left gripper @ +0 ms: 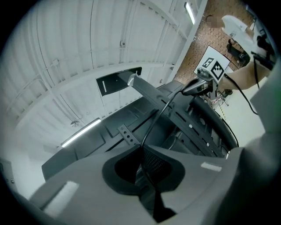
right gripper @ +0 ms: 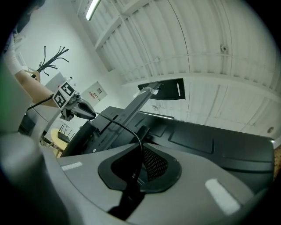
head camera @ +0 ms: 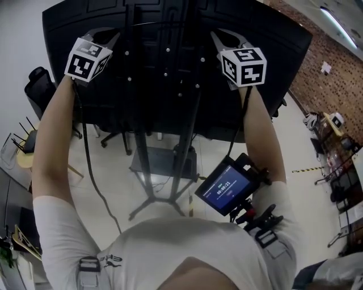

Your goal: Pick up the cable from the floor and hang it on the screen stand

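Both closed tight: left gripper [head camera: 110,37] and right gripper [head camera: 226,38] are each pinching the cable [left gripper: 163,109], stretching it between them high behind the screen stand [head camera: 144,164]. The hanging step is looking underway, and next comes draping it over the stand's top

Bright, even indoor light fills all three views. In the right gripper view a ceiling strip light [right gripper: 92,9] glows above the screen [right gripper: 197,145], whose black back stays dark and nearly featureless, with only a dull sheen along its ridges. In the head view the pale floor [head camera: 108,170] below the screen shows a soft sheen, and a small display [head camera: 226,190] below the screen glows blue. Fisheye bending curves the ceiling lines above the screen and the corners fall to black. The left gripper [left gripper: 141,148] and right gripper [right gripper: 140,149] look soft up close, while the thin cable [left gripper: 162,110] in front of the screen reads sharp.
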`<action>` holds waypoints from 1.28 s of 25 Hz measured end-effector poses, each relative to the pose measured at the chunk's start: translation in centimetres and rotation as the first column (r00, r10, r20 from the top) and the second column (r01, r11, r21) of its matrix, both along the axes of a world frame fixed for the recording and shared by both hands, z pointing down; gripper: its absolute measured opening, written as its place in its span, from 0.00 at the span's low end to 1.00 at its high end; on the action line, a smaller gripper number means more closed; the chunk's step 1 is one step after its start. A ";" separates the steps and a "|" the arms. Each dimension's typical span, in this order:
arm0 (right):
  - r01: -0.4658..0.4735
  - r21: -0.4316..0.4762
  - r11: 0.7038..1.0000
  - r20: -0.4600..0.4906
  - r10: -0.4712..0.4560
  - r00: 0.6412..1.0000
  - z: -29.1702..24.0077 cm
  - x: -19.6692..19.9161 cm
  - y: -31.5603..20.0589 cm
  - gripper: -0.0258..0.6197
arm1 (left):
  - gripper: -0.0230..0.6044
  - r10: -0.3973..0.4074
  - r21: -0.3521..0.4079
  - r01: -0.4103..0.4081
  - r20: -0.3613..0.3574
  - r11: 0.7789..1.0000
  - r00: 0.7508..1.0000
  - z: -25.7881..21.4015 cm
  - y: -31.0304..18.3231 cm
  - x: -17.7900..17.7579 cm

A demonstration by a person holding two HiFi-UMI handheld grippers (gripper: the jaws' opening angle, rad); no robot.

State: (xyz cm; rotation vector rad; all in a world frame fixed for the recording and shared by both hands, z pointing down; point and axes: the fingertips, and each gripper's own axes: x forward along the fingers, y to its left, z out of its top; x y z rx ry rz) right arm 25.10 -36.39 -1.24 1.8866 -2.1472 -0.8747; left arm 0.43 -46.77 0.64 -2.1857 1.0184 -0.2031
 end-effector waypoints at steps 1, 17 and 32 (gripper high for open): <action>-0.003 -0.008 1.000 -0.004 0.003 1.000 -0.2 0.1 -0.1 0.09 | 0.07 0.002 -0.005 -0.002 -0.003 1.000 1.000 -0.1 -0.1 0.0; 0.036 -0.198 0.979 -0.069 -0.051 0.996 1.7 0.3 -0.2 0.10 | 0.07 0.079 -0.134 -0.075 0.027 0.988 0.996 3.1 -0.2 0.2; -0.058 -0.292 0.955 -0.209 -0.004 0.978 4.4 1.4 -0.3 0.20 | 0.06 0.113 -0.144 -0.120 -0.054 0.982 0.992 4.7 -1.8 -0.5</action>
